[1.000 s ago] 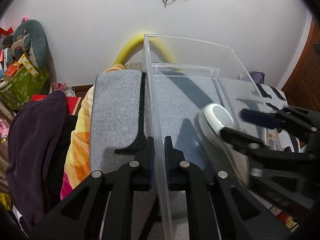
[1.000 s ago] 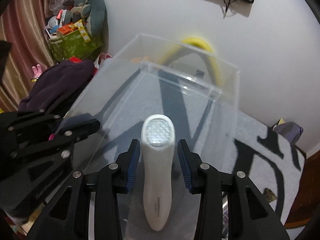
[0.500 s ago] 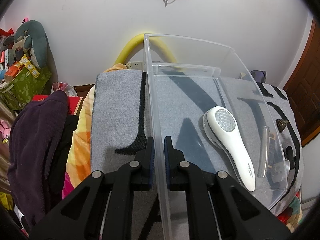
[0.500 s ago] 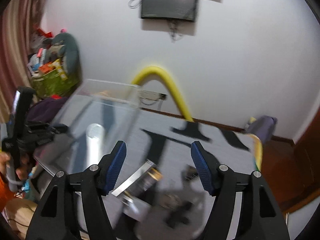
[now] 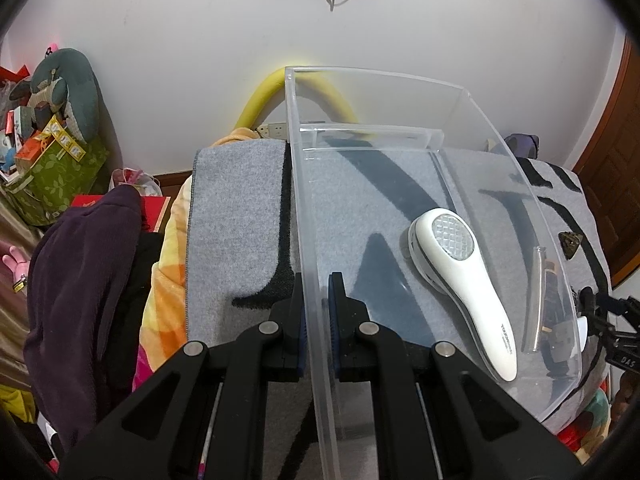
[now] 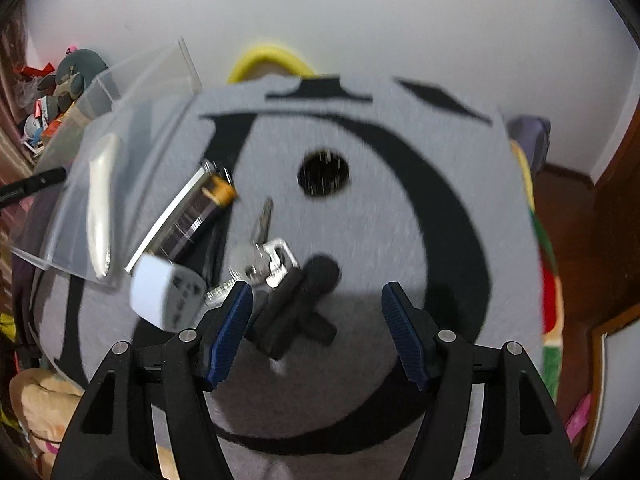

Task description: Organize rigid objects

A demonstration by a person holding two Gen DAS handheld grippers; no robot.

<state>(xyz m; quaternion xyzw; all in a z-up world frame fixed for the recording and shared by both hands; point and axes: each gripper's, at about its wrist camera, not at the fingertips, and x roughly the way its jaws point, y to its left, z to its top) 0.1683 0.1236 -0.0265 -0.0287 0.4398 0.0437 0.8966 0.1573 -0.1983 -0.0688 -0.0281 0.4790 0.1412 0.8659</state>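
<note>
My left gripper (image 5: 317,296) is shut on the near left wall of a clear plastic bin (image 5: 460,96) that rests on a grey and black mat (image 5: 236,216). A white handheld device (image 5: 460,280) lies inside the bin. My right gripper (image 6: 316,312) is open and empty, above a black T-shaped object (image 6: 300,312). Beside it lie a bunch of keys (image 6: 268,256), a white plug adapter (image 6: 164,292) and a dark tube with an orange cap (image 6: 200,216). The bin (image 6: 120,128) shows at the left of the right wrist view, blurred.
A dark purple garment (image 5: 80,288) and an orange blanket (image 5: 164,300) lie left of the mat. A green bag of clutter (image 5: 52,168) stands at the far left. A yellow foam tube (image 5: 260,96) arches behind the bin. A wooden door (image 5: 616,184) is at the right.
My right gripper let go of the white device in the bin, opened wide, and swung right out of the bin to above the small objects on the mat. The left gripper has not moved.
</note>
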